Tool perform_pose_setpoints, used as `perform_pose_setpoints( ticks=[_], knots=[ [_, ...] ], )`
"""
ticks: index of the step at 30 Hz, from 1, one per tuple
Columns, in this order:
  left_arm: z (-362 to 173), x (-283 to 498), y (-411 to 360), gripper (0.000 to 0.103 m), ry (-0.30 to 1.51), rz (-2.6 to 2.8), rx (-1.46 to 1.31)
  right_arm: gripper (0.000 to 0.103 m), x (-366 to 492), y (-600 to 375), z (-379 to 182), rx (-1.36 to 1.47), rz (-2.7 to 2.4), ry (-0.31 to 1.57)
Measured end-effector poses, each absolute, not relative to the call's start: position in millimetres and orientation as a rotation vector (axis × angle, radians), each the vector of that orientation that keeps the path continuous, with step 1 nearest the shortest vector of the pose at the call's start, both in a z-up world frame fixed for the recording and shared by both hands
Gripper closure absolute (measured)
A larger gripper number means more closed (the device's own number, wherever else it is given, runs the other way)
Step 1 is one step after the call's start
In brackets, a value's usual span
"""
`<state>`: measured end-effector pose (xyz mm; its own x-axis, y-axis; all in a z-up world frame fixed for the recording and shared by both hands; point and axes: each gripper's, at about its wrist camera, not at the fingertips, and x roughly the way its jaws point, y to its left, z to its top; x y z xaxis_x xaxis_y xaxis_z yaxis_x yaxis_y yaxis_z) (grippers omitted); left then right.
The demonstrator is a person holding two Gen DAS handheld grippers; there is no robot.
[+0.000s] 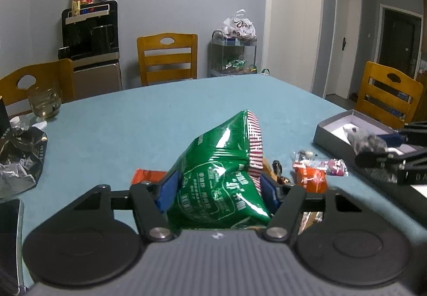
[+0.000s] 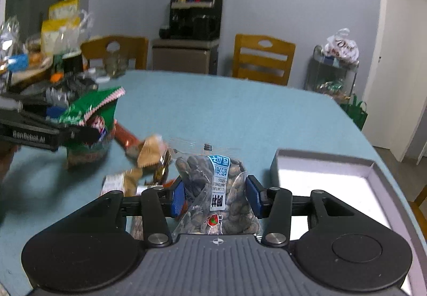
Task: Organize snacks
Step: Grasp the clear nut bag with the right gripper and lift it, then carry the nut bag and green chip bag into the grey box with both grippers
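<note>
A green snack bag [image 1: 226, 162] with a red-and-white striped seal stands up between the blue pads of my left gripper [image 1: 218, 190], which is shut on it above the blue table. In the right wrist view, that bag [image 2: 90, 109] hangs at the left, over several loose small snack packets [image 2: 150, 153]. My right gripper [image 2: 214, 194] is shut on a clear bag of seeds [image 2: 210, 181] with a blue label, just left of an open grey box [image 2: 320, 160]. The left wrist view shows the right gripper [image 1: 387, 160] beside that box [image 1: 336, 122].
Small orange and pink packets [image 1: 311, 173] lie on the tablecloth by the box. A black foil bag [image 1: 24, 157] and a glass jar [image 1: 45, 102] sit at the table's left. Wooden chairs [image 1: 168, 58] ring the table. A wire cart [image 1: 234, 55] holds more snacks.
</note>
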<state>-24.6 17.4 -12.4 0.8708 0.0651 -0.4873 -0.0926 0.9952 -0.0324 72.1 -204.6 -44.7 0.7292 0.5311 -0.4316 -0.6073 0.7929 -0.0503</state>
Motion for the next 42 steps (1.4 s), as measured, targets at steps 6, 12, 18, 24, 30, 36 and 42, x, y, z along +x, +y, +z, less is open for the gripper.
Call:
perform_pose_setpoints(
  ticks=[6, 12, 18, 24, 30, 36, 42],
  knots=[
    [-7, -24, 8, 0.052, 0.506, 0.087, -0.024, 0.058, 80, -218, -38, -0.127, 0.623, 0.410],
    [-2, -24, 4, 0.055, 0.506, 0.094, -0.026, 0.076, 87, -226, -36, -0.098, 0.623, 0.433],
    [-1, -25, 0, 0.057, 0.510, 0.101, -0.017, 0.076, 92, -227, -47, -0.102, 0.625, 0.468],
    [9, -26, 2, 0.059, 0.493, 0.100, -0.020, 0.076, 87, -236, -37, -0.072, 0.630, 0.423],
    [27, -31, 1, 0.061, 0.449, 0.112, -0.014, 0.077, 86, -250, -27, -0.040, 0.621, 0.383],
    [53, -32, -15, 0.061, 0.392, 0.087, 0.014, 0.076, 88, -267, -22, -0.015, 0.602, 0.355],
    [76, -18, -47, 0.062, 0.354, 0.035, 0.048, 0.077, 90, -286, -22, 0.010, 0.583, 0.341]
  ],
)
